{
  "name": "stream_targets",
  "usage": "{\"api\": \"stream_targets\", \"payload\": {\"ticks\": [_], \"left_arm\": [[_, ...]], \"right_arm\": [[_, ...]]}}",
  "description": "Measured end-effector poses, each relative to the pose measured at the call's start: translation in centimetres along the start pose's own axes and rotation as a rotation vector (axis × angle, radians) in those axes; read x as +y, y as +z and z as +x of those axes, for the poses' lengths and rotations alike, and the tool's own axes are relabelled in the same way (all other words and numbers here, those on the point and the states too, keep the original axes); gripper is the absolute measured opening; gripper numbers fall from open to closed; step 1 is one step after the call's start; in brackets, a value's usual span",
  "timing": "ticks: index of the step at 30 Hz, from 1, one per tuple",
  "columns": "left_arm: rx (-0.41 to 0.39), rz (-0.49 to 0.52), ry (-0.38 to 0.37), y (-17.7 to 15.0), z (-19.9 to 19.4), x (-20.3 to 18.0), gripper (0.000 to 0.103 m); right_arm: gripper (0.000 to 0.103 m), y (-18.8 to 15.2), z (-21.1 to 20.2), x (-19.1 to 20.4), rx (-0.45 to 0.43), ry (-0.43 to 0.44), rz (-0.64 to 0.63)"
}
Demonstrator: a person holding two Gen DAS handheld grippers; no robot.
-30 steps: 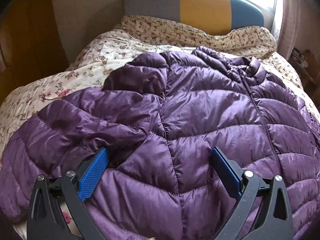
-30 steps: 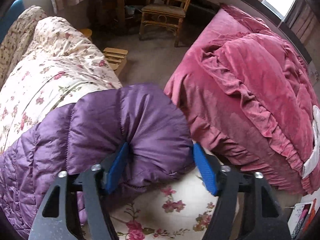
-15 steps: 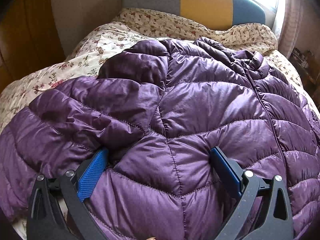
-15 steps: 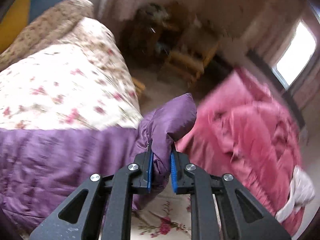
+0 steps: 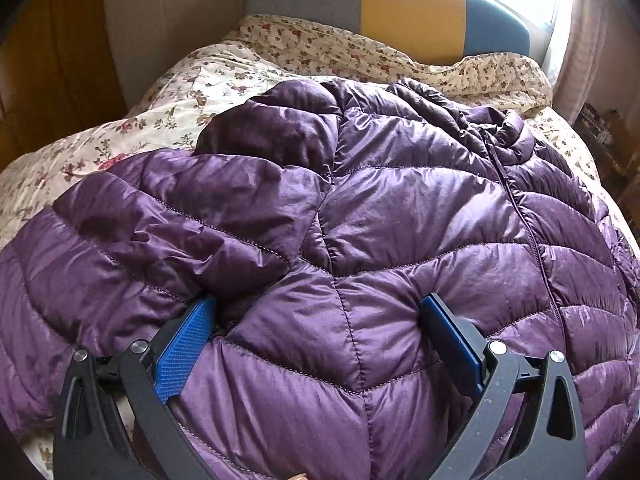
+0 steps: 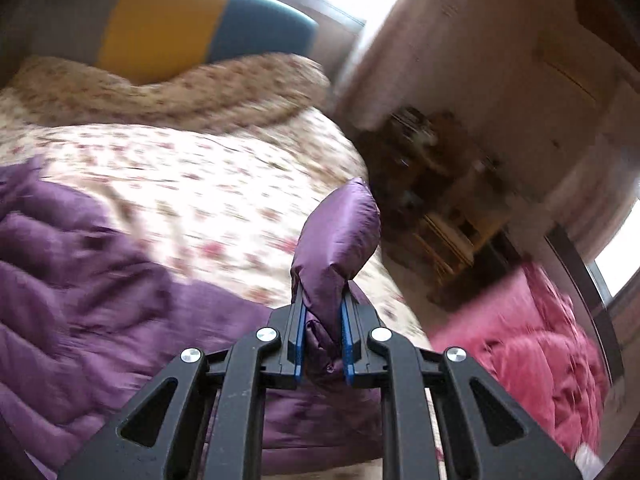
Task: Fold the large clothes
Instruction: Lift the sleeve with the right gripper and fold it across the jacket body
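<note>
Left wrist view
Jacket: purple quilted down jacket [image 5: 400, 220] lies front up on the bed, zipper [image 5: 532, 240] runs down its right part, collar at the far end twd the headboard.
Sleeve: one sleeve [image 5: 168, 232] lies folded across the left side of the jacket body.
Left gripper: left gripper [image 5: 316, 344] rests low on the near part of the jacket, jaws spread wide. A puffy fold of the jacket bulges btw the two blue pads [image 5: 182, 352]; the pads stand at the sides of the fold, not squeezing it.
Bed: floral duvet [image 5: 180, 100] under the jacket, w/ a floral pillow at the far end.
Headboard: grey, yellow and blue panels [image 5: 412, 12], bright window behind at the right.

Right wrist view
Right gripper: right gripper [image 6: 322, 340] has jaws nearly pressed together, pinching the end of a purple sleeve [image 6: 340, 240]. The jaws have just been closing, w/ the sleeve fabric btw them.
Sleeve end: the cuff part stands up beyond the fingertips, lifted off the duvet; the rest of the sleeve runs down under the gripper to the jacket.
Jacket: its body [image 6: 72, 280] is at the left and bottom of the view, on the floral duvet [image 6: 200, 184].
Room: picture is blurred; pink bedspread [image 6: 540, 340] at the right, wooden furniture at the back, not clear what.
</note>
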State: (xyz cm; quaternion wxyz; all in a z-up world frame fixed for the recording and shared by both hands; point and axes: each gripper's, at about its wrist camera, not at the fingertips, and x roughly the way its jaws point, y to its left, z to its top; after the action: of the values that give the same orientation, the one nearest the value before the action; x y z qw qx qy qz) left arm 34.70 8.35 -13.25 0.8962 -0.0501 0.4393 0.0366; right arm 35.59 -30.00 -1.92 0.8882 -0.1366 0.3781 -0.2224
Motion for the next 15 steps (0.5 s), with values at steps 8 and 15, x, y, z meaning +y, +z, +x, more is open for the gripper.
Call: {"api": "stream_targets", "payload": {"ticks": [8, 15], "left_arm": [[0.002, -0.012, -0.02, 0.1, -0.1, 0.1, 0.1], [-0.004, -0.033, -0.054, 0.2, -0.2, 0.8, 0.1]], "right_arm": [[0.013, 1.0, -3.3, 10.5, -0.06, 0.158, -0.136], [0.014, 0.1, -4.9, 16.8, -0.047, 0.346, -0.243]]}}
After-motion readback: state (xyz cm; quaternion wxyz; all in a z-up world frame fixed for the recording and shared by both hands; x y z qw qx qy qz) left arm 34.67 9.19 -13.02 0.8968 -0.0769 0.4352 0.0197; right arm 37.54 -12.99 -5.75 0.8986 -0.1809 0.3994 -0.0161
